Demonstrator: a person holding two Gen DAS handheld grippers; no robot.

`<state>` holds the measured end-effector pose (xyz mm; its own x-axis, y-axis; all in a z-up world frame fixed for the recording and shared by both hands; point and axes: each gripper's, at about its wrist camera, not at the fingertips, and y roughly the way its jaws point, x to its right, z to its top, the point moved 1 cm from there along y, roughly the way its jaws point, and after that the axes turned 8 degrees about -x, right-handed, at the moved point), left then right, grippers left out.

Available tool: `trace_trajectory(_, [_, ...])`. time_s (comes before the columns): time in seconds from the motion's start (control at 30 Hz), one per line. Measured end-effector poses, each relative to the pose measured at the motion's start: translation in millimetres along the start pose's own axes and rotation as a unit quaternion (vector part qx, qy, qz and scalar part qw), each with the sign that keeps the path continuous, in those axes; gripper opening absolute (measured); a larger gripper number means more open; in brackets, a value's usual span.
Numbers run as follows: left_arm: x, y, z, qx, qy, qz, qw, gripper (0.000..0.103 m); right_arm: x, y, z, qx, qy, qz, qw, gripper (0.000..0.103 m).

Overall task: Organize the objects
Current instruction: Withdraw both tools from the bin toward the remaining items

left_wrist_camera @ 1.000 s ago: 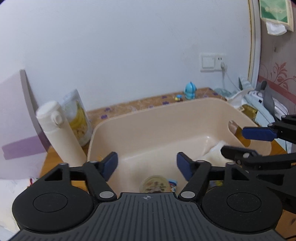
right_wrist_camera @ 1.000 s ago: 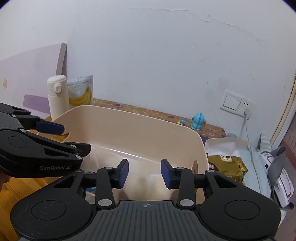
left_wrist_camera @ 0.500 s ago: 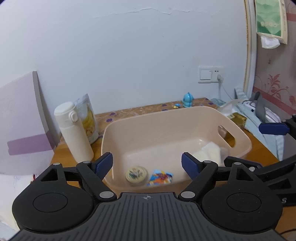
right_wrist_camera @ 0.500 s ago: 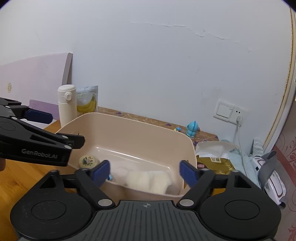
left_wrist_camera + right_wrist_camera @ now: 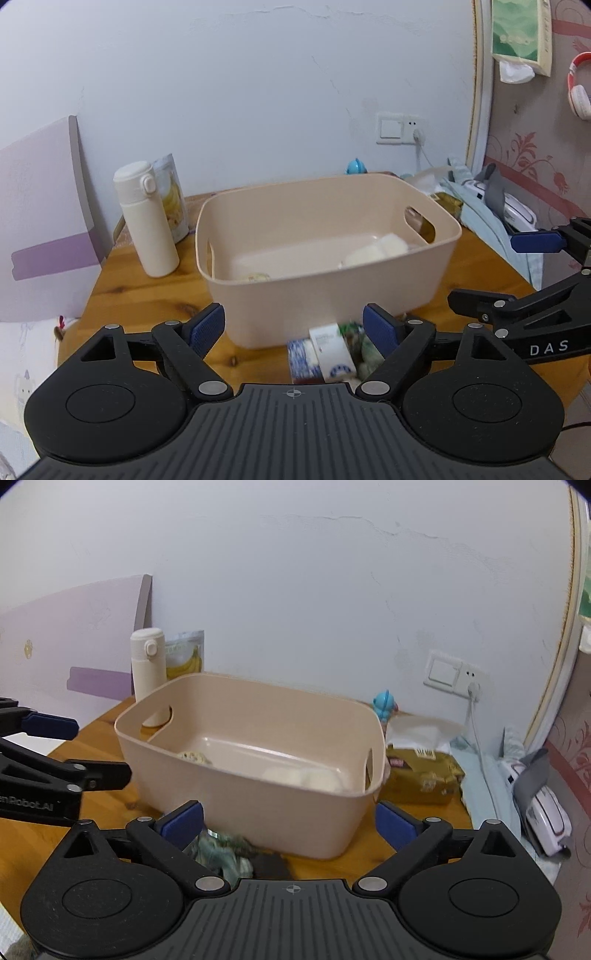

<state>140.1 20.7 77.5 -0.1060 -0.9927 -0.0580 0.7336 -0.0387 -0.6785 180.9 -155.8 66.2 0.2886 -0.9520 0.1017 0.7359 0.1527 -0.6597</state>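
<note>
The beige bin (image 5: 328, 258) sits in the middle of the wooden desk (image 5: 155, 295), and it already holds a white soft bundle (image 5: 373, 251) and a small round tin (image 5: 192, 756). We judge the step in hand to be the reach for the next loose item. Just in front of the bin lie a small white box (image 5: 330, 350) and a crumpled greenish packet (image 5: 221, 853), not yet sorted. Our left hand-held gripper (image 5: 293, 330) stands wide with nothing pressed between its pads, the white box below the gap. Our right hand-held gripper (image 5: 290, 821) is opening to its full spread and is empty, the greenish packet near its left finger. The next move calls for lowering one gripper squarely over a single item and closing without catching its neighbour.
</note>
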Motion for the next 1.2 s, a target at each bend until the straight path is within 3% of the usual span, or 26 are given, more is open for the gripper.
trace_trajectory(0.87, [22, 14, -74, -0.048, -0.003, 0.003, 0.9988, 0.086, 1, 12, -69, -0.073, 0.003, -0.016, 0.997, 0.103])
trace_trajectory(1.2, [24, 31, -79, -0.078, -0.006, -0.030, 0.9965, 0.086, -4, 31, -84, -0.098, 0.005, -0.006, 0.995, 0.103])
